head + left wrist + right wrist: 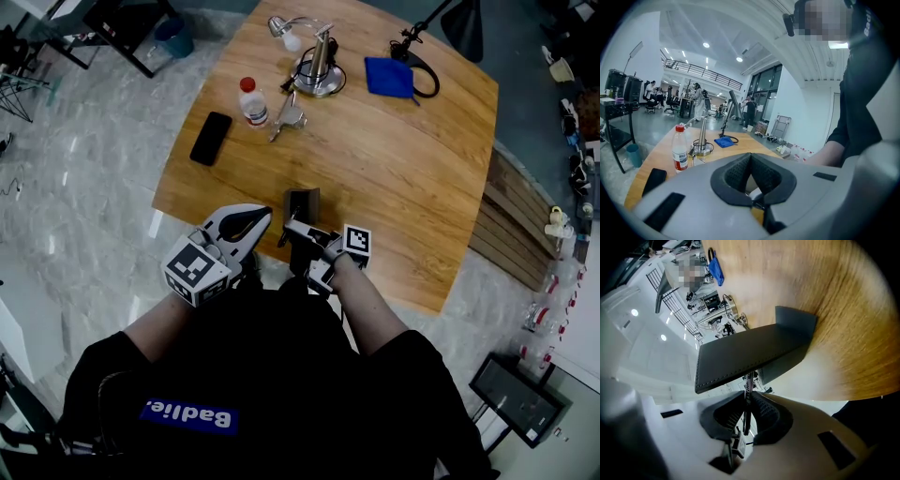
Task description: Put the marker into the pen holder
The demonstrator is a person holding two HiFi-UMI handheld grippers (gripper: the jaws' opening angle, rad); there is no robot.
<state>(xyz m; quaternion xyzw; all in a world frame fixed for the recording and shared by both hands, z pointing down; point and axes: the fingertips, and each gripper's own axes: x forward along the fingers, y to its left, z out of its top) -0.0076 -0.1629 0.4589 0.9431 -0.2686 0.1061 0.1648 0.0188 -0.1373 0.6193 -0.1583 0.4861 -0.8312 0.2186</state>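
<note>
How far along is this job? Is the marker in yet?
Done: the right gripper is clamped on the marker. In hand: the marker reaches the pen holder, its far end hidden behind the wall. Left: lower it in, let go. The left gripper is shut, empty.

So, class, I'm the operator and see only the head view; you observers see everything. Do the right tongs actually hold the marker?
Observer: Yes, the right tongs are clamped on the thin dark marker.
Operator: Is it in?
Observer: Can't tell; its far end vanishes behind the stitched edge of the pen holder.
Operator: And the other side?
Observer: The left tongs are shut, nothing between them.
</note>
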